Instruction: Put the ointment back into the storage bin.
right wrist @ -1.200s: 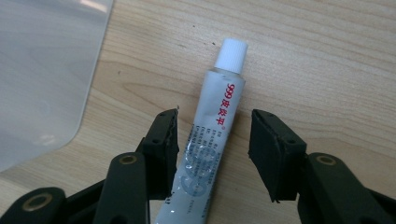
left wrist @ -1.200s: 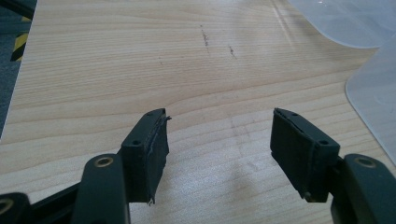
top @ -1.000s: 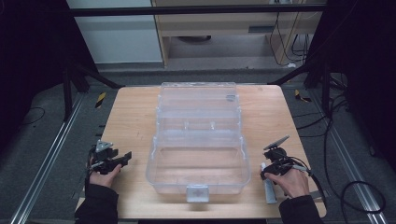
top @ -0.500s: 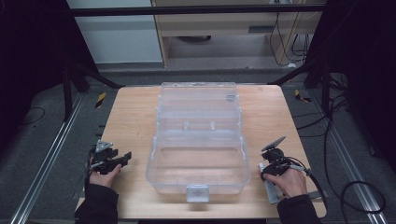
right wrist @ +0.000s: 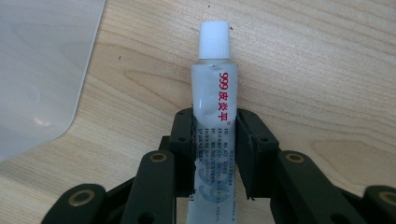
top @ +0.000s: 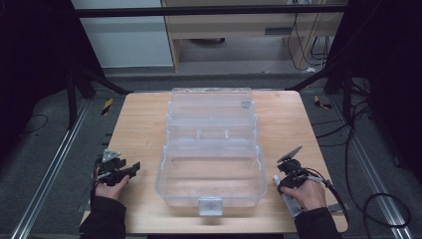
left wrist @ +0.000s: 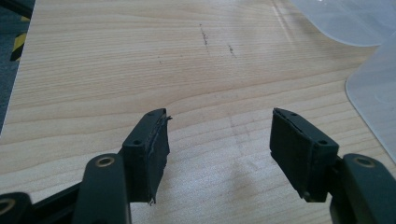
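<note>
A white ointment tube (right wrist: 215,88) with red print and a ribbed white cap lies on the wooden table (top: 139,124) near its front right corner. My right gripper (right wrist: 215,126) is shut on the tube's middle, with the cap pointing away past the jaws. From above, the tube (top: 287,199) runs under the right hand, and the right gripper (top: 284,185) sits just right of the clear box. My left gripper (top: 133,168) rests at the front left. Its jaws stand wide apart over bare wood in the left gripper view (left wrist: 219,126), holding nothing.
A large clear plastic box (top: 211,149) stands open in the table's middle, lid (top: 211,107) folded back and a latch at its front. Its rounded corner shows beside each gripper (left wrist: 373,88) (right wrist: 42,70). Dark floor and metal rails surround the table.
The right hand has shifted slightly left and down over the tube. The left gripper has stayed where it was.
</note>
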The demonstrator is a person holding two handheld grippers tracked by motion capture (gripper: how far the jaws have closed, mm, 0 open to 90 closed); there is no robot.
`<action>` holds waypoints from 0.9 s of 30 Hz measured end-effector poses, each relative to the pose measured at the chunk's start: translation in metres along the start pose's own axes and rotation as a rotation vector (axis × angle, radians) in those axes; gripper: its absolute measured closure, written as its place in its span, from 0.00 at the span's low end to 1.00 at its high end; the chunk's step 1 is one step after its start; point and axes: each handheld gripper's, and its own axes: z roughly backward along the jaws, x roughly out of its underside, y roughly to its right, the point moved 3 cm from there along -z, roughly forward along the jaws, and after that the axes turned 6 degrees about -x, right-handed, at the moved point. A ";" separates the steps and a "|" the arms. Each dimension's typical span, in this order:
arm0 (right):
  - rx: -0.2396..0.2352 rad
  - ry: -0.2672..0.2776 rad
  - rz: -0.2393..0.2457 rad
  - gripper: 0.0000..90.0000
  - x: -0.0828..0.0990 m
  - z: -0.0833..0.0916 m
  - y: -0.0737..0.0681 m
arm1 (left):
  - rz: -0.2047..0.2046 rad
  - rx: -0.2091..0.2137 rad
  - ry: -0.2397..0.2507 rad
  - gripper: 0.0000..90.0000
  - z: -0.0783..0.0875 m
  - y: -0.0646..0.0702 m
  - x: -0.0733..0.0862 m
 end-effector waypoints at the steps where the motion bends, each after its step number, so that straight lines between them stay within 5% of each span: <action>1: -0.001 -0.001 0.000 0.77 0.000 0.000 0.000 | 0.000 0.000 -0.001 0.41 0.000 0.000 0.000; 6: -0.005 0.002 0.005 0.77 0.000 0.004 0.001 | 0.000 0.000 -0.001 0.41 0.000 0.000 0.000; 27: -0.034 0.175 0.080 0.78 -0.012 0.064 0.004 | -0.012 0.001 -0.014 0.41 -0.002 0.002 0.000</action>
